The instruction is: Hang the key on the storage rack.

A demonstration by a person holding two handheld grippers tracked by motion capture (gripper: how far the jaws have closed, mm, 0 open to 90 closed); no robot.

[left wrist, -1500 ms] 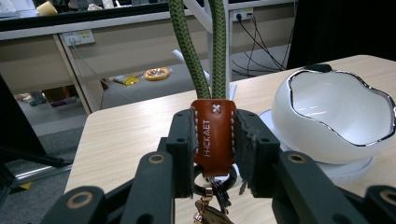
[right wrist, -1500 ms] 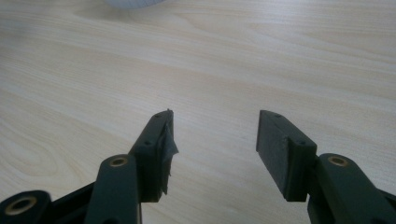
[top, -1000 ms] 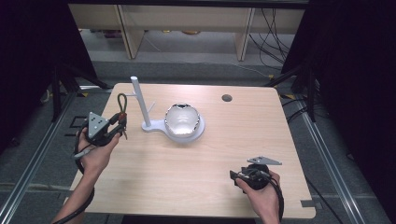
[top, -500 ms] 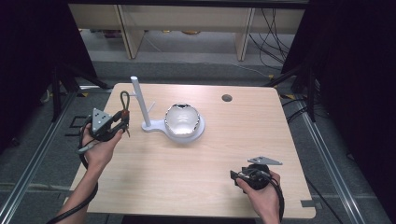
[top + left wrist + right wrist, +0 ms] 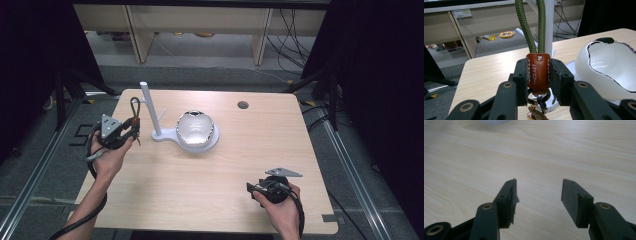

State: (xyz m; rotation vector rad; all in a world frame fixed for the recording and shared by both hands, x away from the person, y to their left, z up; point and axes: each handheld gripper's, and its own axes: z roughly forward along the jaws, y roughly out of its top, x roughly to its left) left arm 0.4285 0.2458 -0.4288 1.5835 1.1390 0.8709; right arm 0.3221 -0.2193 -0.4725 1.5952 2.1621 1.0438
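Note:
My left gripper (image 5: 538,75) is shut on the brown leather tab (image 5: 538,72) of a keychain, whose green cord loop (image 5: 532,27) stands upright above the jaws while metal keys hang below. In the high view this left gripper (image 5: 131,127) is at the table's left edge with the cord loop (image 5: 134,106) sticking up, just left of a white stand with a tall post (image 5: 149,107). The stand's round base carries a glossy white bowl (image 5: 195,128), also seen as the white bowl (image 5: 609,67). My right gripper (image 5: 539,195) is open over bare wood; in the high view the right gripper (image 5: 255,189) sits near the front right.
The light wooden table (image 5: 215,175) has a round cable hole (image 5: 243,105) at the back right. Wooden shelving and cables lie on the floor beyond the far edge. Dark curtains flank both sides.
My left gripper has shifted a little toward the white stand with the keychain still in it. The right gripper has stayed where it was.

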